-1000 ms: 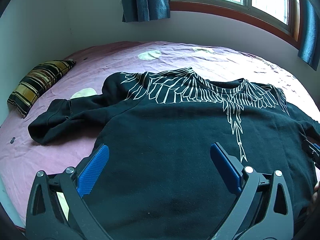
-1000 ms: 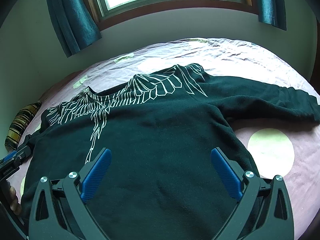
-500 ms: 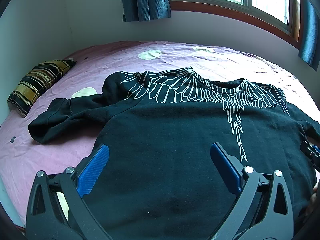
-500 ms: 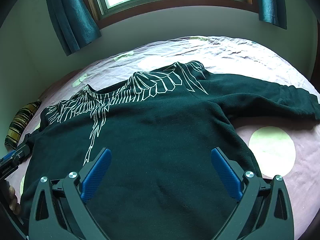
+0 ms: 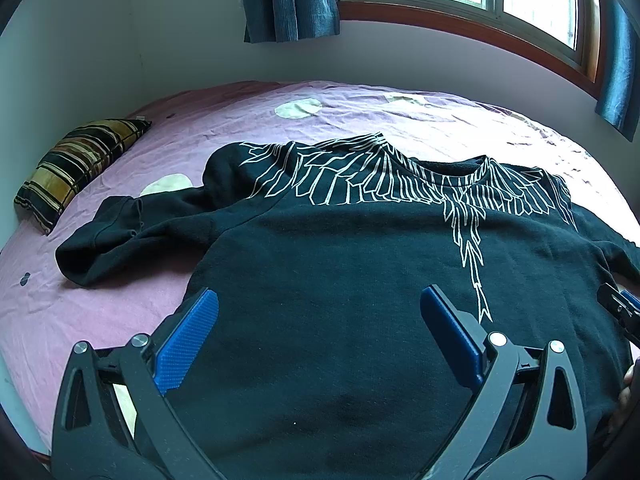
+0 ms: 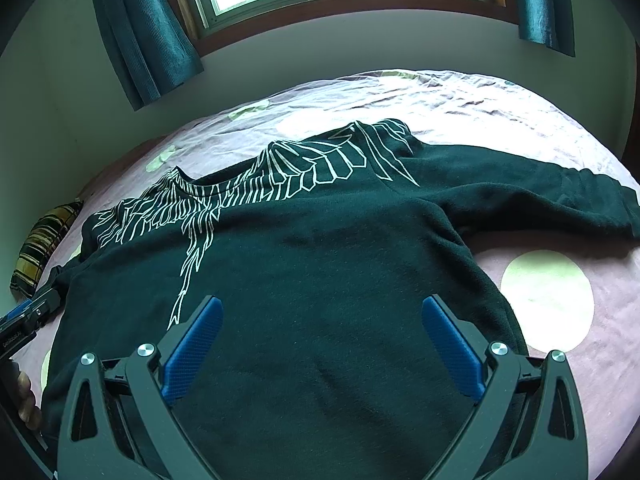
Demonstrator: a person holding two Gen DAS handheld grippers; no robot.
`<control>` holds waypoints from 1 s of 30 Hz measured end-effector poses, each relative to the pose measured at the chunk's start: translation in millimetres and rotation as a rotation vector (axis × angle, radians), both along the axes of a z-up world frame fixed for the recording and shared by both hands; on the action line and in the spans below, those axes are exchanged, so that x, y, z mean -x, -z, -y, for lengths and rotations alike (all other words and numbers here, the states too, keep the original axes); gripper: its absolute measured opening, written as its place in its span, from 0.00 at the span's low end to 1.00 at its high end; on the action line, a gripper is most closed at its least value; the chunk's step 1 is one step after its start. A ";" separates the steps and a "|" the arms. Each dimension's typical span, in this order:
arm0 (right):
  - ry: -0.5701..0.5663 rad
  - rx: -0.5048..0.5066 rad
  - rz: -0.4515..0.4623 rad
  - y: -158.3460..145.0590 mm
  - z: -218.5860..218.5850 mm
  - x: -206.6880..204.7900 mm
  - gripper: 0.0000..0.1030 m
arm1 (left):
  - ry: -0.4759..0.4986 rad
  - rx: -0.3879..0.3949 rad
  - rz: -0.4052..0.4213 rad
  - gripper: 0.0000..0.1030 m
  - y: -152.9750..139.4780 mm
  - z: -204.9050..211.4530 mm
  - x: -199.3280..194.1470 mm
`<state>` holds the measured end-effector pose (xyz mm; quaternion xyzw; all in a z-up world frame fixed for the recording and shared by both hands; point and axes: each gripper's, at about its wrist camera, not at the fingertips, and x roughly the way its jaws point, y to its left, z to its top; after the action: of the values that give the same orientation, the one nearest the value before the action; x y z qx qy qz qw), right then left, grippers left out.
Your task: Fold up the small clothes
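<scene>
A black sweatshirt with a white wing print lies flat, front up, on the pink bed; it also shows in the right wrist view. Its left sleeve is bunched and bent. Its right sleeve stretches out to the right. My left gripper is open and empty, hovering over the lower left of the body. My right gripper is open and empty over the lower right of the body. Each gripper's tip shows at the edge of the other view.
The pink bedsheet with pale round spots covers the bed. A striped yellow-and-black pillow lies at the far left by the wall. A window with teal curtains is behind the bed.
The right wrist view has shifted slightly, so the sweatshirt sits a little lower and to the right. The left gripper has barely moved. Both jaws stay open.
</scene>
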<state>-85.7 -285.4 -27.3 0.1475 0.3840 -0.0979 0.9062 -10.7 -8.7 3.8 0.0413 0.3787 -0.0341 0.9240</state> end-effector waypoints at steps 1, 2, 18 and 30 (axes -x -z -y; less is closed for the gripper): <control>0.000 0.000 -0.001 0.0 -0.1 -0.1 0.96 | 0.001 0.000 -0.001 0.98 0.0 0.3 0.1; 0.000 0.000 -0.001 0.1 -0.2 -0.1 0.96 | 0.001 0.000 -0.002 0.98 0.2 0.7 1.0; 0.149 -0.243 0.080 -9.2 83.9 15.1 0.96 | 0.002 0.007 -0.009 0.98 2.2 0.3 1.9; 0.810 -0.535 0.255 24.6 355.3 155.3 0.84 | -0.012 -0.009 -0.043 0.98 14.0 -0.5 -8.2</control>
<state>-241.0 -640.7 -52.0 0.5227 0.1940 -0.3210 0.7656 -2.5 -8.2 -10.2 0.0425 0.3988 -0.0278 0.9156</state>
